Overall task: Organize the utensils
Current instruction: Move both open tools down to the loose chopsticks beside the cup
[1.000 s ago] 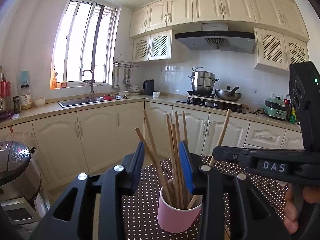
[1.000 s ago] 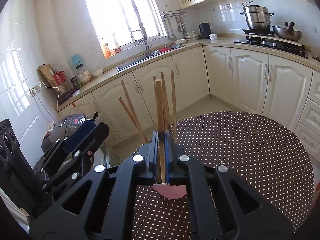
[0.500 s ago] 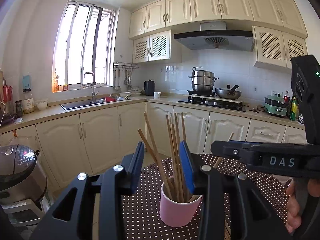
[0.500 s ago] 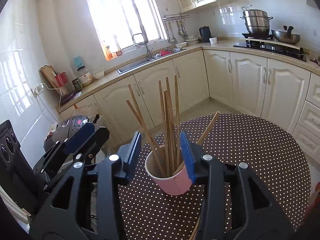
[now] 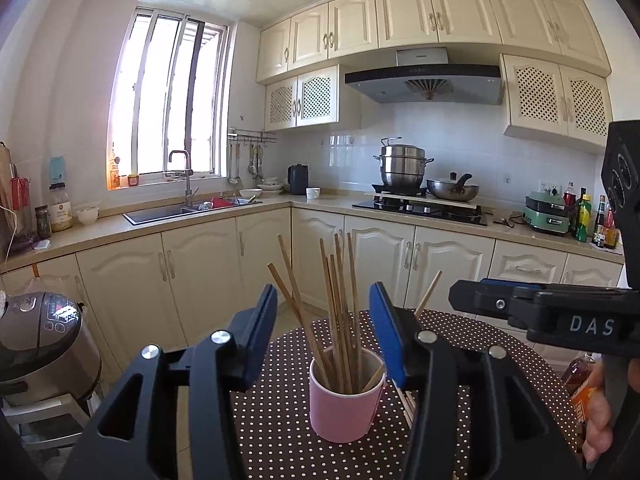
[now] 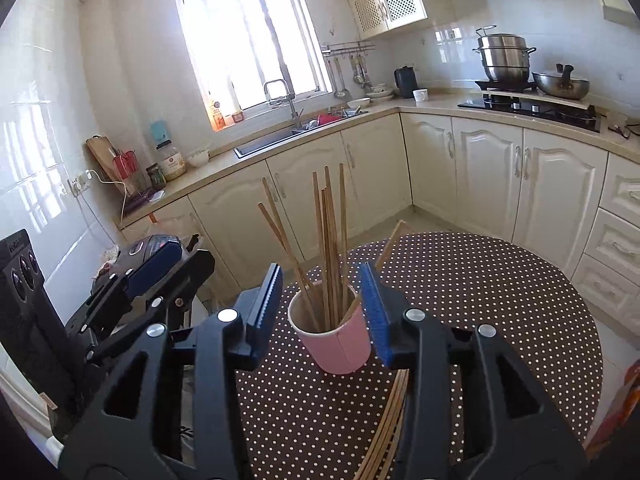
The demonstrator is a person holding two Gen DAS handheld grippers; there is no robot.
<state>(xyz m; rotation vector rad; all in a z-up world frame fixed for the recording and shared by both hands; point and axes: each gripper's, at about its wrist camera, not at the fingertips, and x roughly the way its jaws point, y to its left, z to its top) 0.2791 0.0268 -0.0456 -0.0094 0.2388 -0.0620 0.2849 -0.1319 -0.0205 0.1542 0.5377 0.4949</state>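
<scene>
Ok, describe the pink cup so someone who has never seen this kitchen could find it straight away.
Start at the round table with the brown, white-dotted cloth, in front of the cream cabinets. Near its edge stands the pink cup, upright and stuffed with wooden chopsticks. It is the only pink thing on the table, while a few loose chopsticks lie flat beside it.
</scene>
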